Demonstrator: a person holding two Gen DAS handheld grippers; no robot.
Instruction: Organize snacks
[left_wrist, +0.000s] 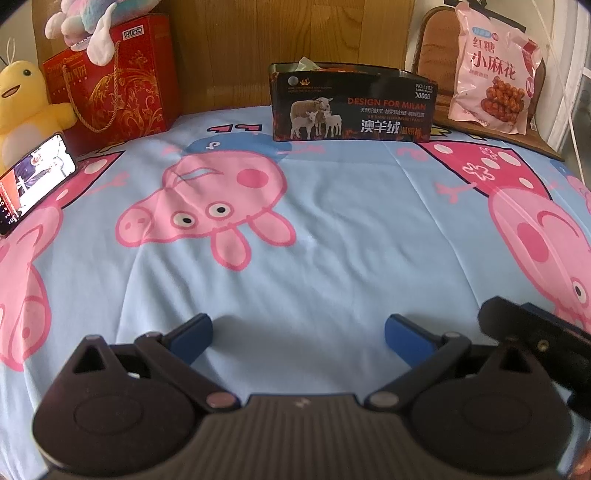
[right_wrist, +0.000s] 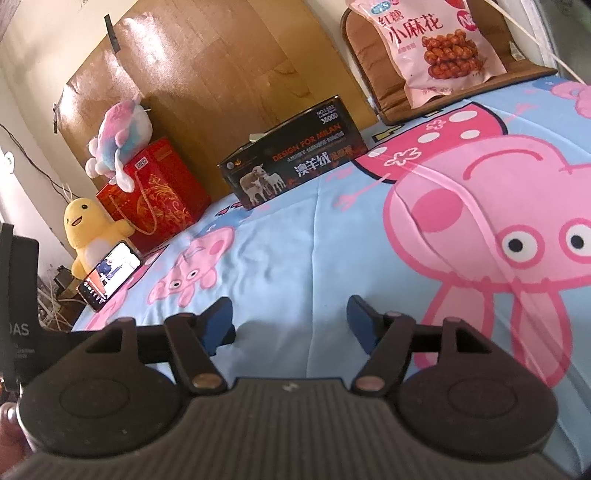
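A pink snack bag (left_wrist: 493, 70) (right_wrist: 430, 48) printed with fried twists leans upright at the far right, on a brown cushioned chair (left_wrist: 436, 55) (right_wrist: 373, 51). A dark open box (left_wrist: 351, 103) (right_wrist: 291, 162) with sheep pictures stands at the far middle of the bed, something pale poking out of its top. My left gripper (left_wrist: 298, 338) hovers open over the blue cartoon-pig quilt (left_wrist: 332, 240), nothing between its blue pads. My right gripper (right_wrist: 291, 325) also stands open and empty above the quilt (right_wrist: 303, 258), far from the bag and the box.
A red gift bag (left_wrist: 118, 81) (right_wrist: 155, 195) with a pastel plush (left_wrist: 92, 26) (right_wrist: 118, 136) on top stands far left. A yellow plush (left_wrist: 22, 99) (right_wrist: 88, 236) and a lit phone (left_wrist: 33, 181) (right_wrist: 110, 273) sit beside it. A wooden headboard (left_wrist: 277, 40) backs the bed.
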